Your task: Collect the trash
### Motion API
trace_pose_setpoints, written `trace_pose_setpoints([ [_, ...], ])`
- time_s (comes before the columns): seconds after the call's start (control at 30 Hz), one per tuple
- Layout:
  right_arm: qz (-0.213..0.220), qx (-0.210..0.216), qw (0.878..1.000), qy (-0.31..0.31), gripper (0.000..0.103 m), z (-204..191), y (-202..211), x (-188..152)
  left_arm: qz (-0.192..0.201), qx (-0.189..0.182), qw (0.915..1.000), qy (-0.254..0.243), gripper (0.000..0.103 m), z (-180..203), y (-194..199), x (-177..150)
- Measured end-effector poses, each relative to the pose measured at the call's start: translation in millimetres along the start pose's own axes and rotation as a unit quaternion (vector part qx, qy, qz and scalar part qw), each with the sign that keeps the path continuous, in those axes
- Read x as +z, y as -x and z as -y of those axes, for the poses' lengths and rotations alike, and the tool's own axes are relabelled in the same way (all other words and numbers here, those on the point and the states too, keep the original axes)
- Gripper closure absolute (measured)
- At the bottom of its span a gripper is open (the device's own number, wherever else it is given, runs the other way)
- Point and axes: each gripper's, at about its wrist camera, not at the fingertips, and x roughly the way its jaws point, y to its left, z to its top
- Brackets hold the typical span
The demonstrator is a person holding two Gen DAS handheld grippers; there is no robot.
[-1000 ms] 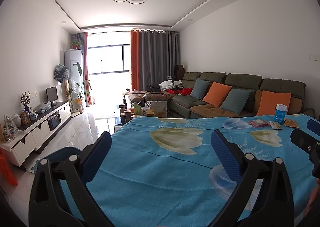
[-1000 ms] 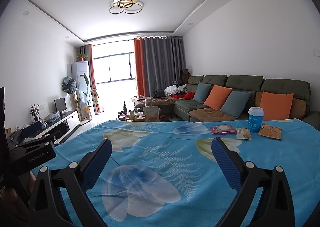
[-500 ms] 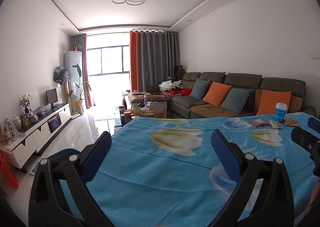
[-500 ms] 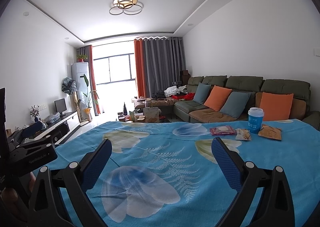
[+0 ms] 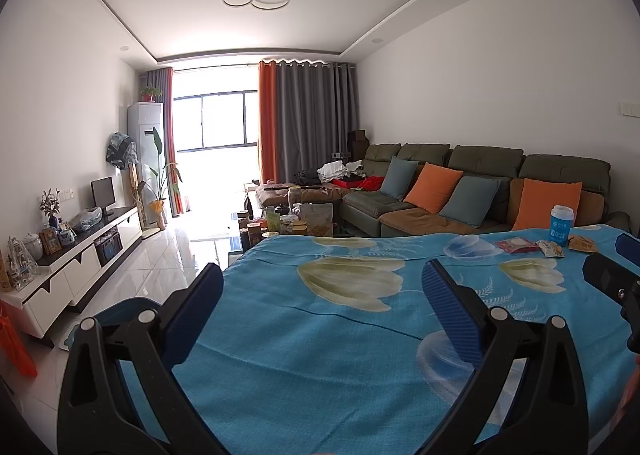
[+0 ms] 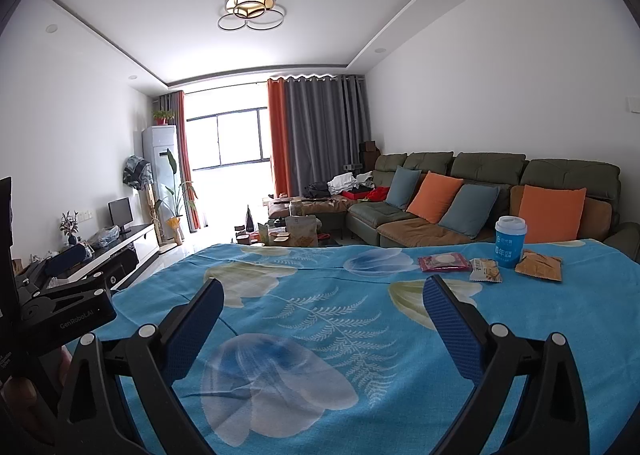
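Blue floral cloth [image 6: 320, 315] covers the table, wide and bare in front of both grippers. Along its far right edge lie a pink wrapper [image 6: 443, 263], a small snack packet [image 6: 485, 270], a blue cup [image 6: 510, 241] and an orange packet [image 6: 538, 266], close together. The right gripper [image 6: 322, 313] and left gripper [image 5: 322, 295] hover with jaws spread wide, empty, well short of the trash

tablecloth [image 6: 360, 335]: bright blue, big pale flowers and white fern leaves
cup [image 6: 510, 242]: blue with white print, pale lid
wrappers: one pink-red [image 6: 443, 263], one orange-tan [image 6: 539, 266]
gripper pads [image 6: 450, 327]: blue, on black arms
sofa [image 6: 496, 171]: olive green, cushions orange and grey-blue
curtains [image 6: 320, 135]: grey and orange
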Motion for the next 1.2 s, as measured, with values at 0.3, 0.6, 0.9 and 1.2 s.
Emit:
trace_pose_setpoints([
  [0.3,0.0,0.0,1.0,-0.001,0.007,-0.6,0.7,-0.2,-0.001,0.0,1.0,0.001,0.005,0.1,-0.1,-0.1],
  [0.6,-0.001,0.001,1.0,-0.001,0.007,-0.8,0.8,-0.3,-0.002,0.0,1.0,0.0,0.005,0.0,-0.6,-0.1],
  [0.9,-0.004,0.001,1.0,-0.001,0.007,-1.6,-0.1,-0.8,-0.003,0.0,1.0,0.001,0.005,-0.9,-1.6,-1.4],
  [1.2,-0.003,0.002,1.0,-0.002,0.007,-1.7,-0.8,-1.4,-0.004,0.0,1.0,0.001,0.005,-1.6,-2.5,-2.4],
])
